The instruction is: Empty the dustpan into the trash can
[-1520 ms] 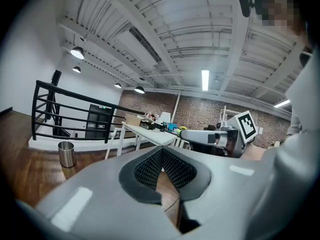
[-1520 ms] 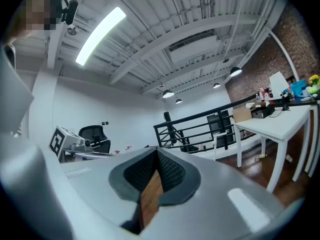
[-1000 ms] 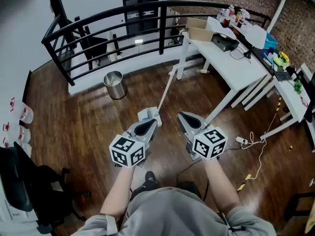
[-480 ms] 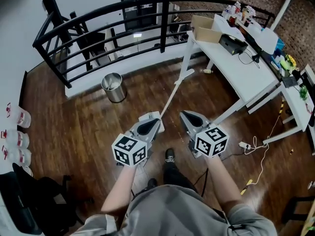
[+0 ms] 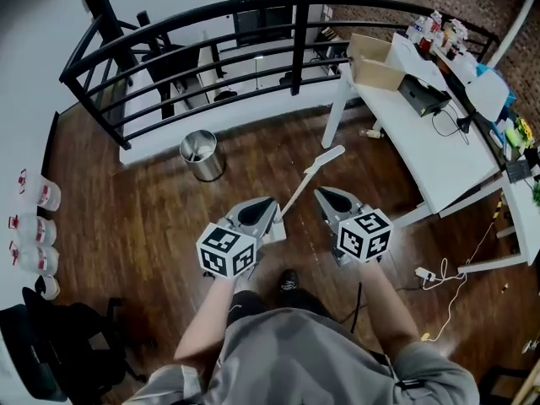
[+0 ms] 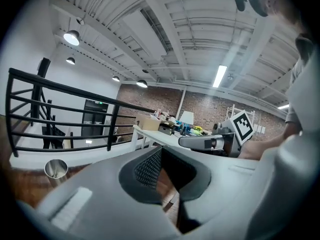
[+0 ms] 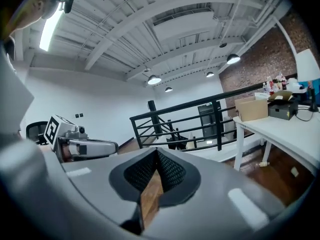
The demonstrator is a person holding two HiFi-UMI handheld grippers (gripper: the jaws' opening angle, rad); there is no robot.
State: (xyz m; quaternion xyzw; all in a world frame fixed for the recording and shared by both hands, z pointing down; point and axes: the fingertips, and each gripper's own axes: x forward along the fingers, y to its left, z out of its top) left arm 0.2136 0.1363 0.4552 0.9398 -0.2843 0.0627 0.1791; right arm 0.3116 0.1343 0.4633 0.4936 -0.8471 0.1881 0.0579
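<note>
Left gripper [image 5: 267, 204] and right gripper [image 5: 322, 194], jaws closed and empty, flank the dustpan [image 5: 312, 174] on the floor below

The floor [image 5: 126, 218] is showing as dark wood planks with a glossy sheen. The trash can [image 5: 202, 155] is gleaming as polished bare metal. The railing [image 5: 296, 49] is looking like matt black metal. The worktop [image 5: 439, 159] is reading as smooth and white, and the box [image 5: 375, 66] on it as matt cardboard. The dustpan [image 5: 323, 159] is looking like pale, smooth plastic. The left gripper [image 5: 268, 201] and right gripper [image 5: 319, 191] are showing matt grey plastic, their fingers [image 7: 172, 171] faced with rough black mesh.
</note>
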